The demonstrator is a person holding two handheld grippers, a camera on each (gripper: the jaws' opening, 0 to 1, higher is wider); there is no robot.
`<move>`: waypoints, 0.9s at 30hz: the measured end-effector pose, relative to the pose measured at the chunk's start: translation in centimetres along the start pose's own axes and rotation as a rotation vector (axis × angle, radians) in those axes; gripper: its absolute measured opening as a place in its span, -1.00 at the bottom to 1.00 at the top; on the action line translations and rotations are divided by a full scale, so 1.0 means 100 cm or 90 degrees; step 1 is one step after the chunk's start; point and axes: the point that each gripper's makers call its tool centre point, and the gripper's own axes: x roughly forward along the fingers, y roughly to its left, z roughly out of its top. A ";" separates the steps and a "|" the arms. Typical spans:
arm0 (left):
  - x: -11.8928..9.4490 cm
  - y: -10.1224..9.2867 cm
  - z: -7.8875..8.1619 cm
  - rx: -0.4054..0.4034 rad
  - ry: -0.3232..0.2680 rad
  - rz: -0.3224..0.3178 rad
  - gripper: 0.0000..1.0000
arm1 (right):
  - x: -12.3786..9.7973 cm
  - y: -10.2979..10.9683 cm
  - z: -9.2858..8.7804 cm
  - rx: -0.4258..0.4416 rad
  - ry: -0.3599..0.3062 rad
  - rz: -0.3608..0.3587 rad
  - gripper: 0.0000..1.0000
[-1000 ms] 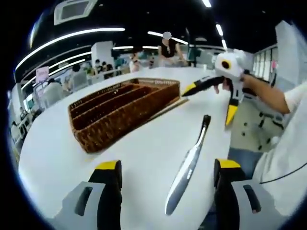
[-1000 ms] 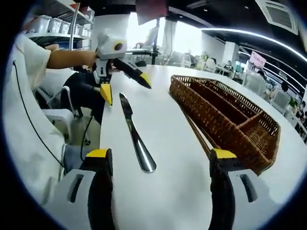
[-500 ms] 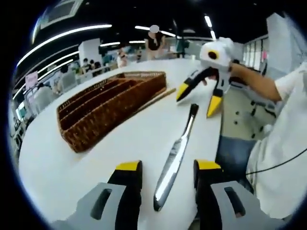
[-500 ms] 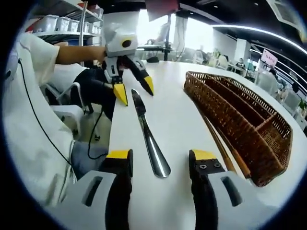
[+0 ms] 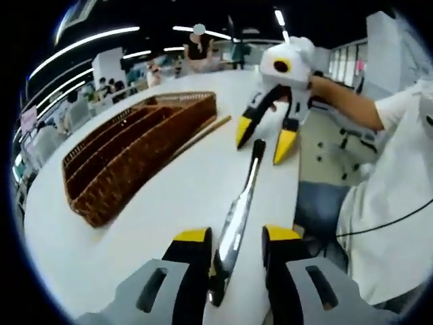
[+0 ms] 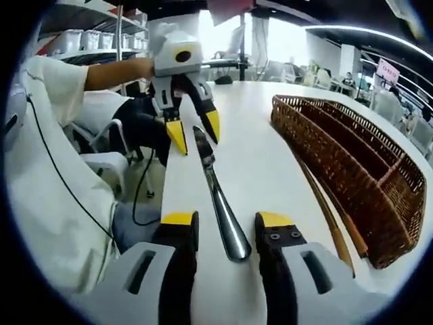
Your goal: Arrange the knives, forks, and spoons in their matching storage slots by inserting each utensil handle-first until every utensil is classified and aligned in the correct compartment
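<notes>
A: Where is the knife (image 5: 238,217) now?

B: It lies flat on the white counter (image 5: 135,223), near the edge on the person's side. Its long axis runs from one gripper to the other. In the left gripper view the blade end is between the jaws of the left gripper (image 5: 233,238), and the dark handle end points away, toward the right gripper (image 5: 260,132).

A: And from the other side?

B: In the right gripper view the knife (image 6: 218,196) has its rounded metal end between the jaws of the right gripper (image 6: 226,223), and the far end reaches the left gripper (image 6: 195,132).

A: Are the jaws closed on it?

B: No. Each pair stands apart, 1 jaw on each side of the knife, with a gap. I judge that each gripper is equally near to its own end, so either could close on it.

A: And the basket?

B: The wicker organizer (image 5: 128,152) stands well apart from the knife, with a thin wooden stick (image 5: 203,132) lying just beside its long wall. Its slots look empty, but the far compartments are hard to make out. Whether the jaw tips touch the counter, I cannot tell.
</notes>
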 end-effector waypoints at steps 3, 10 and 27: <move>0.002 -0.001 0.002 0.013 0.027 -0.015 -0.47 | 0.002 0.005 0.001 -0.004 0.010 0.006 -0.38; 0.004 -0.005 0.001 0.046 0.084 -0.040 -0.52 | -0.002 0.006 0.000 -0.006 0.016 0.009 -0.41; 0.001 -0.018 -0.001 0.098 0.203 -0.027 -0.76 | 0.002 0.011 0.001 -0.015 0.032 0.024 -0.50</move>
